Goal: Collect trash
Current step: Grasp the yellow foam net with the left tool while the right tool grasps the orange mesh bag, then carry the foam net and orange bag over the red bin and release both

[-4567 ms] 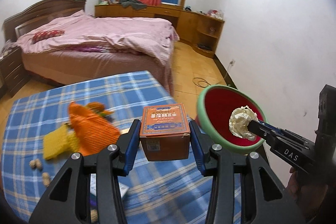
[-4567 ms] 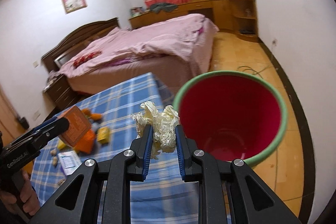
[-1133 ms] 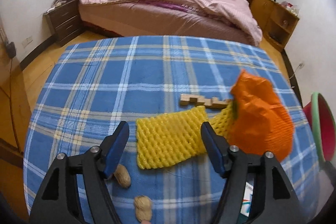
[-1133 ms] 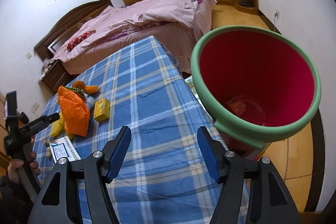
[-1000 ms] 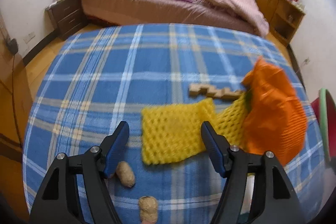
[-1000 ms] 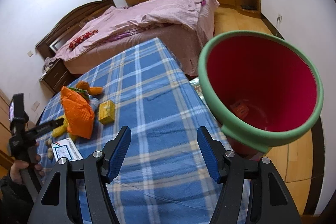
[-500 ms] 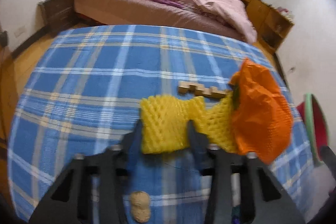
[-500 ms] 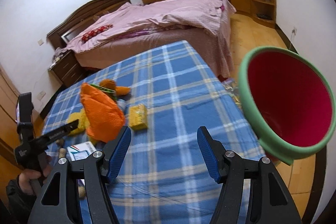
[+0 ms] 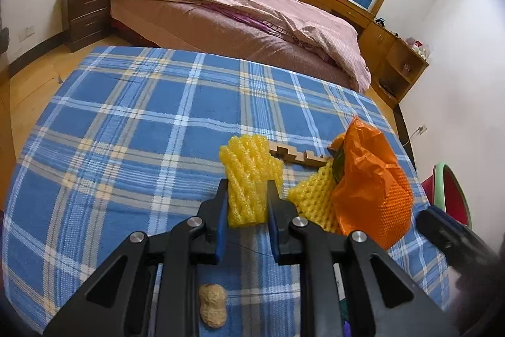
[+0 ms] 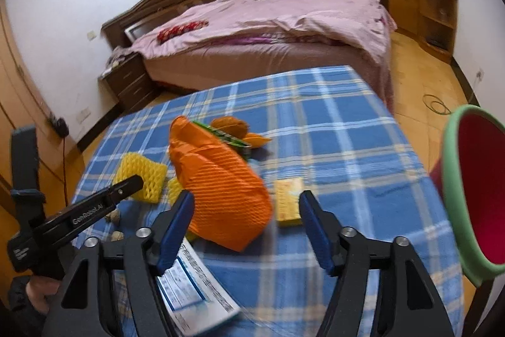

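Observation:
On the blue plaid table (image 9: 126, 147) my left gripper (image 9: 247, 188) is shut on a yellow foam net (image 9: 249, 166), which bulges up between the blue pads. The right wrist view shows the same foam net (image 10: 140, 171) and the left gripper (image 10: 132, 182). My right gripper (image 10: 245, 198) hangs over an orange mesh bag (image 10: 221, 179). Its jaws are opening, and the bag lies between them with no pad touching it. The trash bin (image 10: 473, 195), red inside with a green rim, stands off the table's right edge, and the bin (image 9: 448, 191) also shows at the right of the left wrist view.
A second yellow foam net (image 9: 315, 195) and a notched wooden piece (image 9: 296, 157) lie beside the bag. A small yellow box (image 10: 287, 202), a printed leaflet (image 10: 195, 289), orange peels (image 10: 230, 127) and a peanut (image 9: 212, 308) are on the cloth. A bed (image 9: 236, 5) stands beyond the table.
My left jaws have closed on the yellow foam net and squeezed it upward. My right gripper has swung left from the bin to the orange bag, its jaws a little wider.

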A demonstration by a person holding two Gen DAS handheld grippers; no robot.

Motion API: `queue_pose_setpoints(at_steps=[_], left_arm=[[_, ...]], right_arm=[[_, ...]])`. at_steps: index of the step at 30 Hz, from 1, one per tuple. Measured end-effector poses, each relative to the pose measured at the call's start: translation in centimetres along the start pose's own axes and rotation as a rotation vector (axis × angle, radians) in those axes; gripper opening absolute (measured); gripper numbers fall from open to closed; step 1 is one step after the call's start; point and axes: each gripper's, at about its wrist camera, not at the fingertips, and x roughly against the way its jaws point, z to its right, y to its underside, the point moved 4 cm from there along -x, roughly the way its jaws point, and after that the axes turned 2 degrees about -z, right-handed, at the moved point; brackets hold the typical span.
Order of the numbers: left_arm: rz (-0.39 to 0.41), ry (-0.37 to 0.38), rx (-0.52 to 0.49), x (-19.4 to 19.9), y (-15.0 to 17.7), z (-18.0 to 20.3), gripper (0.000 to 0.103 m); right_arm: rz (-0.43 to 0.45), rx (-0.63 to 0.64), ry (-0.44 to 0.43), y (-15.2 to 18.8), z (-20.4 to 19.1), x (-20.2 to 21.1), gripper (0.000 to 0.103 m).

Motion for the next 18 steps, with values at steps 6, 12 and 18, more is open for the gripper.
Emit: queue_pose_setpoints(at_steps=[6,12,18], left_arm=[[0.008,0.006,-0.001,0.1,-0.2,-0.1,0.021],[0.012,0.01,0.003,0.3,-0.1,-0.1,0.021],[0.021,0.015,-0.001,0.5,0.0,0.1,0.021]], right_arm=[[-0.059,0.044,0.01,0.1,-1.5,-2.9,0.073],[-0.064,0.044,0.045,0.3,-1.4,-3.8,0.05],[-0.044,0.028,0.026,0.5,-0.8,-2.4,0.024]])
